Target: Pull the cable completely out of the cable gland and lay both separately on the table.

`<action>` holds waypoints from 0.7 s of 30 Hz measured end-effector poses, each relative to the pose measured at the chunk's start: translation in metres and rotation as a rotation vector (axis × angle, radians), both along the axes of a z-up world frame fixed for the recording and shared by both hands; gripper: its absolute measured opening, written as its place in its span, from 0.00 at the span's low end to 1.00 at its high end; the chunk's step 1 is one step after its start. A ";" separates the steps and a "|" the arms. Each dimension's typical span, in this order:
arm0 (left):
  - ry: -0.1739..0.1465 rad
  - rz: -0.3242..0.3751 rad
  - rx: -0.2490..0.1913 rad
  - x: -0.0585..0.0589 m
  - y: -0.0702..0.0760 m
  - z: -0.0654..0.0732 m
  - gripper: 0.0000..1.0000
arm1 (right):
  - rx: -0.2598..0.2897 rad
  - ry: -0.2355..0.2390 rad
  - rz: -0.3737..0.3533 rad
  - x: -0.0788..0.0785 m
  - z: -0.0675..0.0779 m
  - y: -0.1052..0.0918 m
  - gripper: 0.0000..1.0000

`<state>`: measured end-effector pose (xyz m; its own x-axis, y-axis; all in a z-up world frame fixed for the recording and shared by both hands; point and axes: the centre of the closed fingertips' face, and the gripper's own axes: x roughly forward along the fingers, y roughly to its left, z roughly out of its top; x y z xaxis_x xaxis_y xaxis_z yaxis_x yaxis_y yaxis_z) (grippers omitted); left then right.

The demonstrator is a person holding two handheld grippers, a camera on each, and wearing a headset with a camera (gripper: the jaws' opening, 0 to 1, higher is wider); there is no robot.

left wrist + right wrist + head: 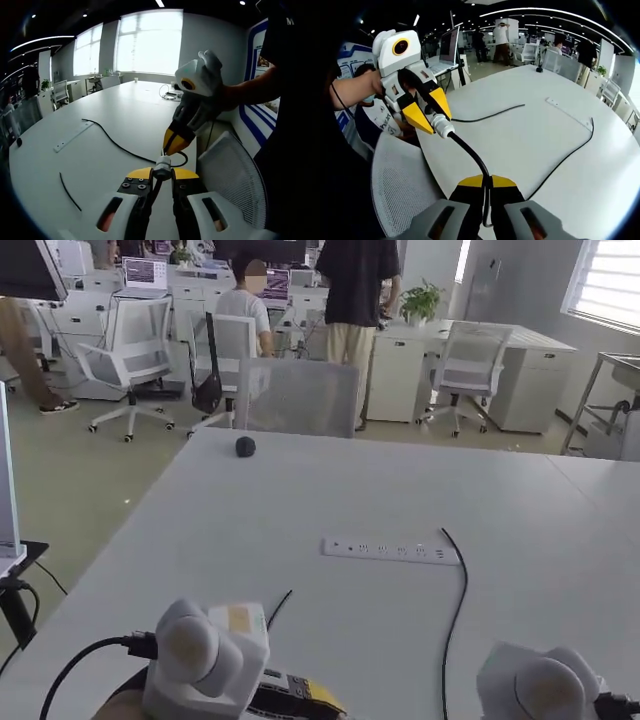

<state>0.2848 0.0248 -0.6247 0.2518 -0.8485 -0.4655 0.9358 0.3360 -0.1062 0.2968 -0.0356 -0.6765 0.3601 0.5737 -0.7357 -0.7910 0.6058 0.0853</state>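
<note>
Right gripper view: the right claw (487, 181) is pinched fully shut on the black cable (470, 152), which curves up and left from its tips into the gland (442, 127), itself clamped between the 2 yellow tips of the left claw (431, 116). Both claws sit at the near edge of the table (520, 135), with a mesh chair back (400, 190) just beside them. Ahead of the claws the tabletop lies open, a loose wire (490, 116) near and a power strip (567, 111) with its lead (570, 151) well beyond.
</note>
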 end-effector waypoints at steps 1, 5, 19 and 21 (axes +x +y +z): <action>0.001 -0.002 0.003 -0.001 0.000 -0.001 0.14 | -0.002 0.005 -0.003 -0.001 -0.001 -0.001 0.00; 0.002 -0.002 0.007 -0.002 0.000 -0.002 0.14 | 0.005 0.017 -0.003 -0.005 -0.002 0.001 0.00; 0.012 0.024 0.022 0.002 0.007 -0.008 0.15 | 0.015 -0.026 0.048 -0.005 0.004 0.011 0.01; 0.014 0.027 0.024 0.004 0.009 -0.008 0.15 | 0.013 -0.020 0.061 -0.007 0.006 0.013 0.03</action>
